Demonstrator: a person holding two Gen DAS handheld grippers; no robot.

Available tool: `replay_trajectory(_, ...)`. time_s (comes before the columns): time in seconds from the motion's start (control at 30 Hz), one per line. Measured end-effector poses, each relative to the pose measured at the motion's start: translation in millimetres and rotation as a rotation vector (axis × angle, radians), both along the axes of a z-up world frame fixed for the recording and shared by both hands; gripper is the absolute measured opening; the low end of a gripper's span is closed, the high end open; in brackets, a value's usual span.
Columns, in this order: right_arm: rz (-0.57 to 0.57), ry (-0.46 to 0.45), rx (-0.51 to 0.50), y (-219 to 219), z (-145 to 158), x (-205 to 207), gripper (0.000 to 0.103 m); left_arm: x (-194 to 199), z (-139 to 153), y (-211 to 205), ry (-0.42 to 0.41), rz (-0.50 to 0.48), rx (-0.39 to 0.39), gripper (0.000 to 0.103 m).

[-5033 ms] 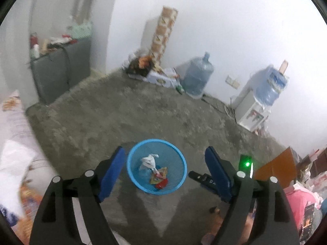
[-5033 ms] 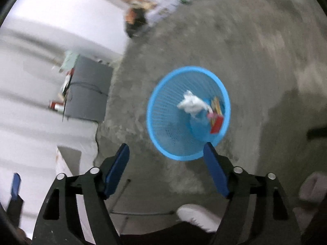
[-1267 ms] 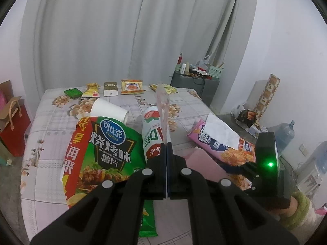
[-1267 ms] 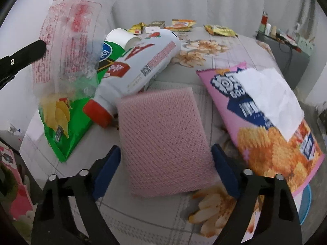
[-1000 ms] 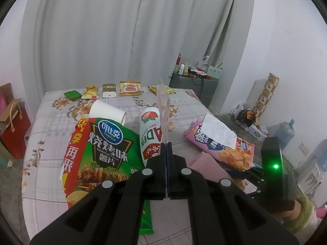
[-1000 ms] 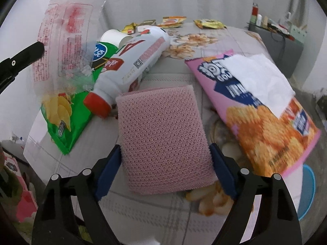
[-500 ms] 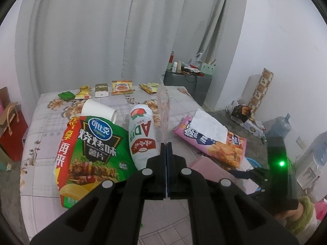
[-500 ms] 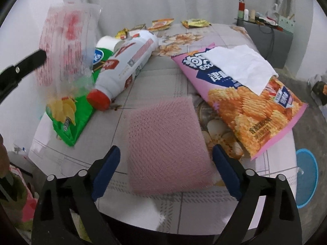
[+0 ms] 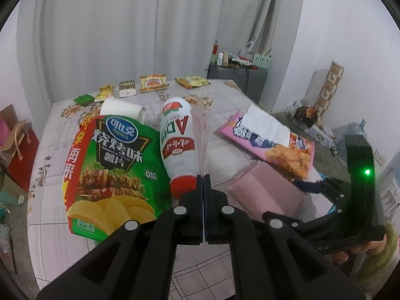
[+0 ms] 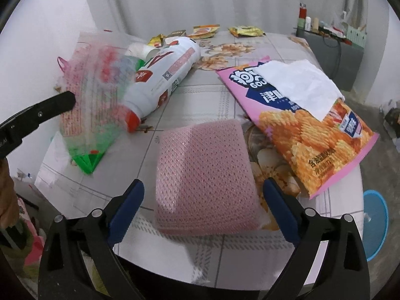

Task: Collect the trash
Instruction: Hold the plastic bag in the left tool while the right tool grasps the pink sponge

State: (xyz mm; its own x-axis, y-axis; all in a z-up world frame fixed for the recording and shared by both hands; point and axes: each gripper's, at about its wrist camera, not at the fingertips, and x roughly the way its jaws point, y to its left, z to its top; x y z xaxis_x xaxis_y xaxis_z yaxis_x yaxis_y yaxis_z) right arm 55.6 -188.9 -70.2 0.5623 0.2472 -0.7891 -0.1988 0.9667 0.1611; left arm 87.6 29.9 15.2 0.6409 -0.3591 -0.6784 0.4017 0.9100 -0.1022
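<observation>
Trash covers the desk [image 10: 207, 95], a round top with a flowered, checked cloth. In the right wrist view the right claw [image 10: 202, 207] stands wide at the bottom of the frame, its blue pads on either side of the near end of a pink mesh pad [image 10: 203, 175] without pressing on it; the pad lies flat at lower centre, close to the desk's near edge. To the upper right of it lies a pink crisp bag [image 10: 322, 135] with a white paper napkin [image 10: 297, 85] resting on its upper part. At upper left a white drink bottle [image 10: 162, 80] with a red cap lies on its side, cap toward the camera.

At the left edge of that frame the left claw [image 10: 67, 101] is clamped tight on a clear plastic wrapper [image 10: 92, 87] with red print, which hangs blurred above the desk, in front of the green crisp bag [image 10: 87, 160]. In the left wrist view the same wrapper is seen edge-on, rising as a thin sliver from between the closed pads at centre. There the green crisp bag lies at centre left, the bottle just right of it, and a white paper cup [image 9: 122, 110] on its side behind the bag. Small snack packets [image 9: 152, 82] line the far edge of the desk at upper centre. A blue basket [image 10: 375, 222] stands on the floor at the lower right of the right wrist view, partly hidden by the desk.
</observation>
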Motion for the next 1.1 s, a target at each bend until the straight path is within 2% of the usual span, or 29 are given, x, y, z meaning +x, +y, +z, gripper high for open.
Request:
replay_trajectory(0.33, -0.023, 0.026, -0.038, 0, -7, 8, 0.091, 2, -5, -1, 0.007, 0.007, 0.01, 0.0)
replay_trajectory(0.4, -0.022, 0.032, -0.038, 0, -7, 8, 0.084, 3, -4, -2, 0.008, 0.006, 0.008, 0.0)
replay_trajectory(0.53, -0.02, 0.035, -0.04, 1, -6, 7, 0.078, 3, -4, -2, 0.008, 0.007, 0.008, 0.0)
replay_trajectory(1.1, -0.03, 0.008, -0.013, -6, 10, -2, 0.076, -5, 5, -3, -0.026, 0.002, 0.01, 0.0)
